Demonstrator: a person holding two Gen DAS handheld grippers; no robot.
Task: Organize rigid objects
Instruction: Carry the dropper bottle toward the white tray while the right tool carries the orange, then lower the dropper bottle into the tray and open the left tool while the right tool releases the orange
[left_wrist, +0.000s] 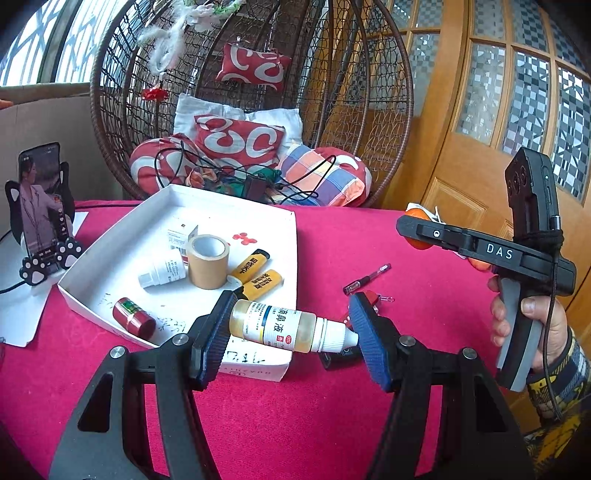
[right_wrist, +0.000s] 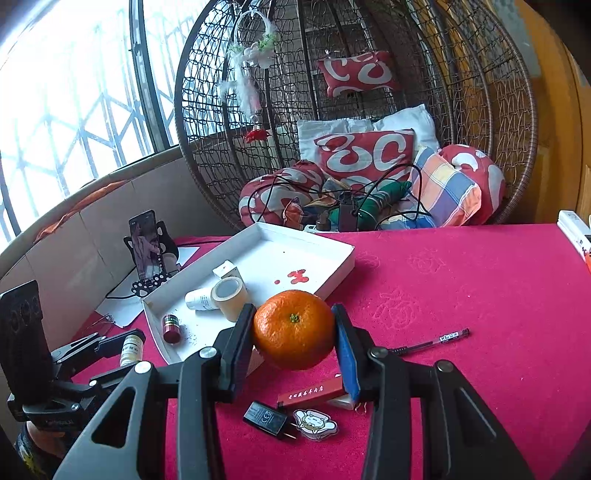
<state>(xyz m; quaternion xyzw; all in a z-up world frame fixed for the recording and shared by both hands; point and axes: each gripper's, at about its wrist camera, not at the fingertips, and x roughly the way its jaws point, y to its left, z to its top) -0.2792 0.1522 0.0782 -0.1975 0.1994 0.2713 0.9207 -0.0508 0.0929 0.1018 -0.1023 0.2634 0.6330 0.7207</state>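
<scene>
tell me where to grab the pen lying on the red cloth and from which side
Grip the pen at mid-barrel, coming down from above with the fingers across its thin width. It lies flat on the red cloth, so there is no room beneath it, and its long axis runs diagonally, so the wrist would likely need turning to match. Both grippers are full now.

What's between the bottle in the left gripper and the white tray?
Nothing visible. The left gripper holds the bottle over the white tray's near corner. The tape roll and yellow lighters crowd the nearest floor.

Matt red cloth table cover (right_wrist: 461, 295), glossy plastic bottle (left_wrist: 280, 326), dimpled orange (right_wrist: 294, 329)
</scene>
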